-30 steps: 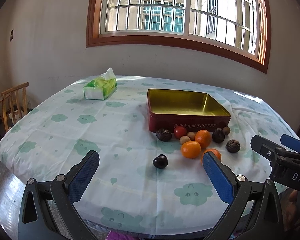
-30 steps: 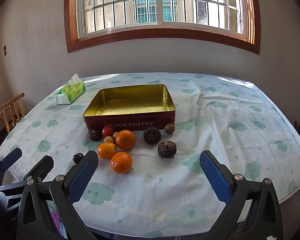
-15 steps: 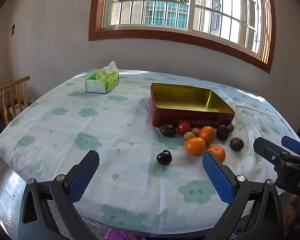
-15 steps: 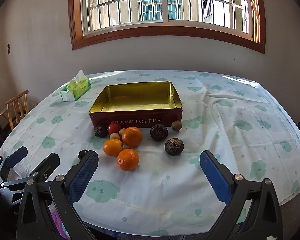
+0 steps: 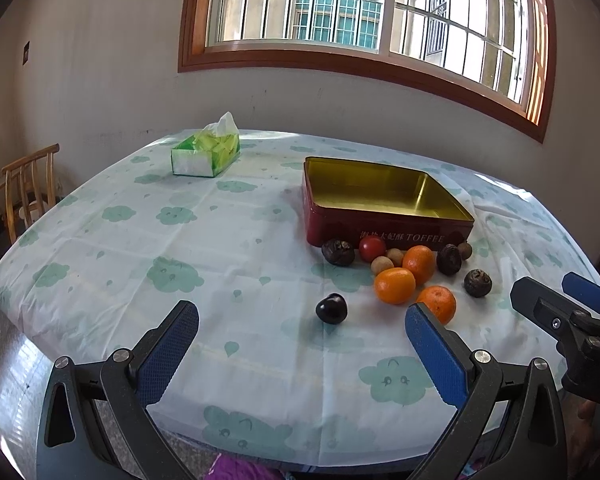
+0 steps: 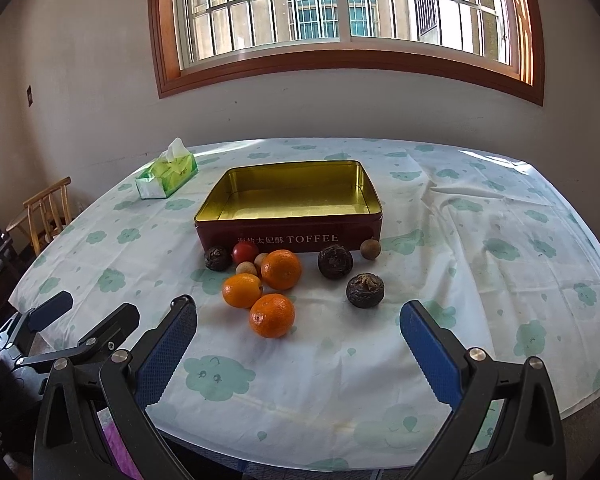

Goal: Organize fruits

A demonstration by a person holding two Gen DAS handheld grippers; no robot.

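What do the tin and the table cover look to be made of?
Tin: likely thin sheet metal, glossy gold inside with reflections, red printed outside. Table cover: probably thin plastic or coated cloth, judging by sharp fold creases and wrinkles; printed with green clouds.

I hold my left hand-held gripper (image 5: 302, 326) level and low, its blue-padded fingers (image 5: 168, 350) spread wide with nothing between them. My right hand-held gripper (image 6: 298, 326) sits just beside it on the right, likewise level, its fingers (image 6: 430, 350) parted wide and gripping nothing.
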